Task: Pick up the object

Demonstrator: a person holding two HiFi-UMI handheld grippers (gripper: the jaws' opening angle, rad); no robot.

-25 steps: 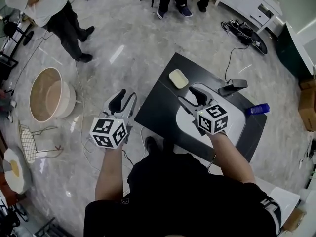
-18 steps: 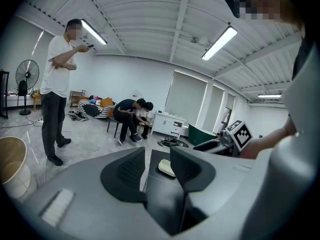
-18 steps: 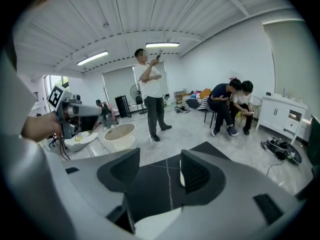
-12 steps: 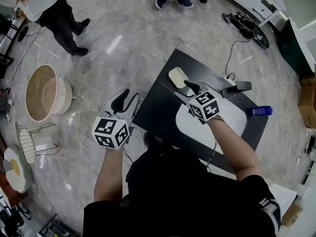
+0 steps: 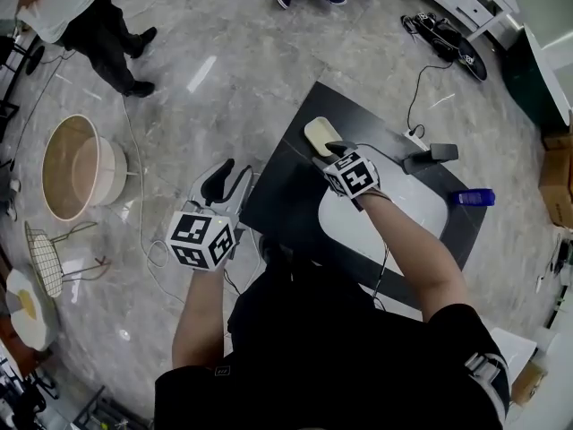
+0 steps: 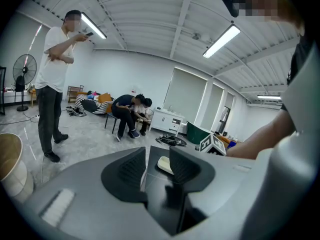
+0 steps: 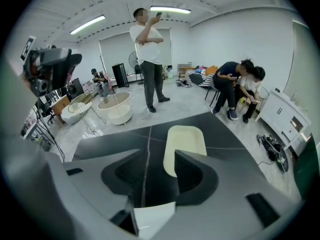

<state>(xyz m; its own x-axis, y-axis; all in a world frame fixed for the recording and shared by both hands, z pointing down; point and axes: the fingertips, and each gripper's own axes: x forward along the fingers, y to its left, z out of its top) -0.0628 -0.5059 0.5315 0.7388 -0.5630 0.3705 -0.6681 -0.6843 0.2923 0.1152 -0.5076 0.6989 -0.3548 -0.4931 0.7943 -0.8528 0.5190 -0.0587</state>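
A cream, rounded-rectangular object (image 5: 319, 134) lies near the far corner of the black table (image 5: 291, 195). In the right gripper view the object (image 7: 185, 139) sits just beyond the jaws, partly behind the right finger (image 7: 192, 171). My right gripper (image 5: 329, 153) points down at its near edge. Its jaws have just been closing, but they still stand apart with nothing between them. My left gripper (image 5: 224, 182) hangs over the floor left of the table, open and empty. In the left gripper view the object (image 6: 164, 165) shows far off between the fingers.
A white mat (image 5: 398, 213) covers the table's middle, under my right forearm. A blue item (image 5: 469, 197) and a black device (image 5: 431, 154) with a cable lie at the right. On the floor are a round tub (image 5: 76, 166) and a wire rack (image 5: 49, 258). A person (image 5: 76, 12) stands beyond.
My right gripper has dropped from above the white mat forward to the cream object, tipping downward, and its jaws have narrowed. The left gripper has sunk a little.
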